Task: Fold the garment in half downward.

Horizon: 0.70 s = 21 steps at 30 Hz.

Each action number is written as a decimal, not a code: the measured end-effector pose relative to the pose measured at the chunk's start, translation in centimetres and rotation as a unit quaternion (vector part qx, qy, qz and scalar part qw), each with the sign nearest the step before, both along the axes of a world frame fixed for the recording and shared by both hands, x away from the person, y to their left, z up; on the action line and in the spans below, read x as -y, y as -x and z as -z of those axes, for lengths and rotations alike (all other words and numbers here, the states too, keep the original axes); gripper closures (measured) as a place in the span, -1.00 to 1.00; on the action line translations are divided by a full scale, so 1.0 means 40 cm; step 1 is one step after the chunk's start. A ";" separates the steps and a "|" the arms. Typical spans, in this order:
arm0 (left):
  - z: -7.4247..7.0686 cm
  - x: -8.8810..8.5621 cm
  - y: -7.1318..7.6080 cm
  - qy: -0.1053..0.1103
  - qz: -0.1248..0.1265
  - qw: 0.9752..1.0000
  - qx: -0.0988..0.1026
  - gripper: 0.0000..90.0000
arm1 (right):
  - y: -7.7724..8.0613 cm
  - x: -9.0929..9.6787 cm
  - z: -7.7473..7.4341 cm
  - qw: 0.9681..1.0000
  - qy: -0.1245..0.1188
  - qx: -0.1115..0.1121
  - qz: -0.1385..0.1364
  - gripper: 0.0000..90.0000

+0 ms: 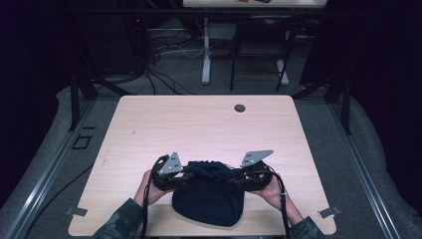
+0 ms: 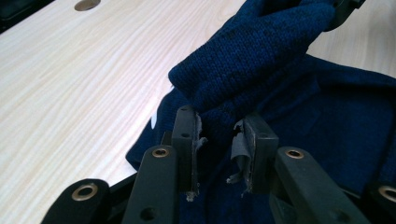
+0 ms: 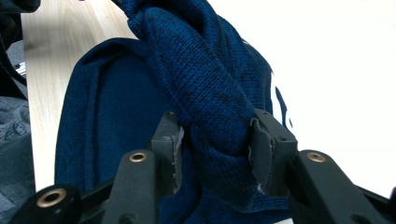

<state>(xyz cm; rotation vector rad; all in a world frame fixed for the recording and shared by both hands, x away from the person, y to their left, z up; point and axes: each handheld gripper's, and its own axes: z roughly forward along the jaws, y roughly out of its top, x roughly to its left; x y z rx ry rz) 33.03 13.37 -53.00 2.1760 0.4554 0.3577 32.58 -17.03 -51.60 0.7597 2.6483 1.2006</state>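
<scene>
A dark blue knitted garment (image 1: pixel 209 196) lies at the near edge of the light wooden surface (image 1: pixel 199 124), between the person's two hands. The left gripper (image 2: pixel 219 140) has its fingers (image 2: pixel 186 135) closed tight on a bunched fold at the garment's top edge. The right gripper (image 3: pixel 215 149) has its fingers (image 3: pixel 267 149) clamped on a thicker roll of the same knit, lifted above the flat part.
</scene>
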 end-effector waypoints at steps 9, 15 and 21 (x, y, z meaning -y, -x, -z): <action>0.031 -0.006 0.018 -0.005 0.001 1.000 -0.014 0.57 | 0.019 -0.010 0.020 1.000 0.019 -0.001 -0.006 0.36; 0.053 -0.006 0.025 -0.006 -0.004 1.000 -0.029 0.57 | 0.005 -0.018 0.034 0.999 0.036 0.007 -0.005 0.39; 0.066 0.003 0.030 -0.005 -0.022 0.999 -0.037 0.57 | -0.022 -0.020 0.038 0.998 0.052 0.023 0.002 0.39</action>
